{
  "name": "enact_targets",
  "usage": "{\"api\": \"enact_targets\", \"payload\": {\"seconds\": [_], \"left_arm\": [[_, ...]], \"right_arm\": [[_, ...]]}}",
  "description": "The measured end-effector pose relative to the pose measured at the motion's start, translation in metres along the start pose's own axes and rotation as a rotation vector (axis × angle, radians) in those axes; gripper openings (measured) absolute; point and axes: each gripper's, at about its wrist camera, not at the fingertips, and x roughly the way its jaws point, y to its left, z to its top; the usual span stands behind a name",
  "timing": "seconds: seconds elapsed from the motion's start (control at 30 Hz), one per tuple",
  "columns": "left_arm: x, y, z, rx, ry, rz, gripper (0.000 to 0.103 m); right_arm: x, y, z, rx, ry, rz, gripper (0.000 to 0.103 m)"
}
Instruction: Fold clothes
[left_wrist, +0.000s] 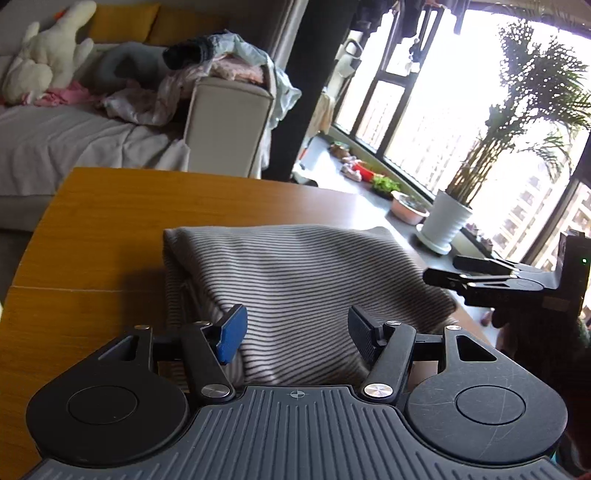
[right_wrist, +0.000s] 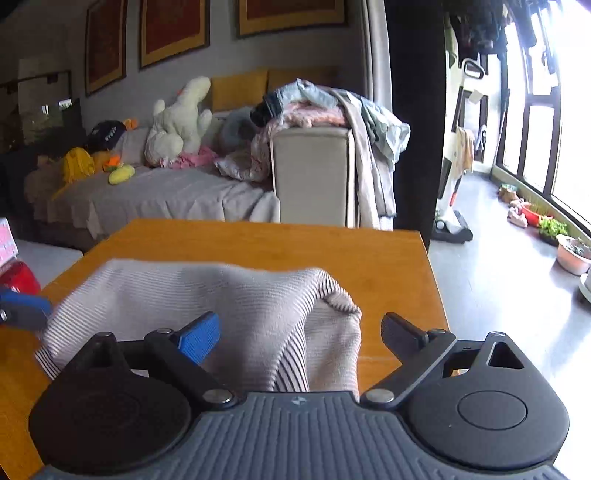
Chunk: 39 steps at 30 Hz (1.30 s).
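Note:
A grey-and-white striped garment (left_wrist: 295, 266) lies folded on the wooden table (left_wrist: 110, 221). My left gripper (left_wrist: 297, 326) is open just above its near edge; the blue pad (left_wrist: 232, 328) and the black pad (left_wrist: 364, 326) stand apart and do not press the cloth. To the right, my right gripper (left_wrist: 441, 268) hovers open beside the garment's right end. In the right wrist view the garment (right_wrist: 184, 288) shows a folded corner near the camera, and my right gripper (right_wrist: 299, 332) stands wide open over it. My left gripper (right_wrist: 22, 306) shows at the left edge.
Beyond the table (right_wrist: 258, 240) stands a sofa (right_wrist: 166, 195) with plush toys (right_wrist: 181, 122) and a pile of clothes (right_wrist: 314, 107) on its armrest. A potted palm (left_wrist: 447, 221), bowls and plants line the window floor on the right. A red object (right_wrist: 18, 277) sits at the left.

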Motion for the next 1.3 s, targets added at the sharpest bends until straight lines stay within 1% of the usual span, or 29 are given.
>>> {"api": "enact_targets", "payload": {"seconds": [0.03,0.07,0.13,0.17,0.23,0.3,0.37,0.5,0.57,0.6,0.67,0.8,0.87,0.93,0.97,1.0,1.03,1.1,1.13,1.17,1.23,1.3], "left_arm": [[0.005,-0.003,-0.001,-0.013,0.019,-0.028,0.066],[0.013,-0.006,-0.004,-0.023,0.043,-0.035,0.066],[0.030,-0.008,-0.010,-0.045,0.094,-0.041,0.066],[0.039,-0.007,-0.014,-0.057,0.121,-0.038,0.066],[0.050,-0.003,-0.019,-0.078,0.142,-0.033,0.066],[0.051,0.001,-0.017,-0.083,0.129,-0.034,0.066],[0.052,0.005,-0.013,-0.093,0.119,-0.027,0.066],[0.057,0.020,-0.003,-0.113,0.100,0.006,0.064],[0.061,0.025,0.003,-0.118,0.088,0.023,0.064],[0.063,0.026,0.006,-0.113,0.082,0.036,0.064],[0.070,0.027,0.015,-0.096,0.062,0.068,0.064],[0.083,0.030,0.028,-0.087,0.046,0.111,0.065],[0.084,0.030,0.032,-0.089,0.045,0.124,0.066],[0.077,0.027,0.032,-0.085,0.045,0.125,0.069],[0.072,0.025,0.031,-0.080,0.044,0.126,0.075],[0.064,0.022,0.029,-0.069,0.039,0.124,0.079],[0.058,0.018,0.027,-0.062,0.035,0.114,0.080],[0.045,0.010,0.021,-0.048,0.029,0.094,0.084],[0.042,0.005,0.018,-0.052,0.034,0.066,0.084],[0.040,0.000,0.016,-0.056,0.039,0.039,0.084],[0.038,-0.011,0.009,-0.063,0.058,-0.018,0.081],[0.044,-0.020,0.000,-0.065,0.098,-0.058,0.068]], "right_arm": [[-0.003,0.000,0.005,0.005,-0.035,0.010,0.081],[-0.003,0.001,0.008,0.003,-0.056,0.016,0.056],[0.006,0.003,0.011,0.000,-0.054,0.019,0.033],[0.014,0.004,0.010,0.002,-0.037,0.032,0.031],[0.031,0.007,0.006,-0.011,0.006,0.051,0.031],[0.050,0.013,-0.004,-0.053,0.074,0.059,0.032],[0.058,0.017,-0.016,-0.082,0.096,0.028,0.037],[0.046,0.017,-0.027,-0.036,0.110,0.050,0.044],[0.035,0.021,-0.036,-0.034,0.121,0.067,0.048],[0.029,0.025,-0.041,-0.034,0.129,0.080,0.049],[0.017,0.033,-0.050,-0.033,0.143,0.108,0.055],[-0.003,0.051,-0.060,-0.043,0.163,0.189,0.061],[-0.011,0.056,-0.057,-0.069,0.158,0.205,0.061],[-0.019,0.052,-0.046,-0.079,0.129,0.206,0.061],[-0.023,0.047,-0.038,-0.072,0.101,0.204,0.061],[-0.025,0.041,-0.031,-0.065,0.075,0.193,0.061],[-0.025,0.034,-0.022,-0.060,0.049,0.172,0.060],[-0.019,0.025,-0.010,-0.063,0.023,0.136,0.052],[-0.011,0.022,-0.007,-0.061,0.027,0.125,0.046],[-0.004,0.018,-0.003,-0.059,0.031,0.113,0.044],[0.017,0.014,-0.004,-0.059,0.067,0.093,0.044],[0.037,0.016,-0.015,-0.079,0.121,0.072,0.044]]}}
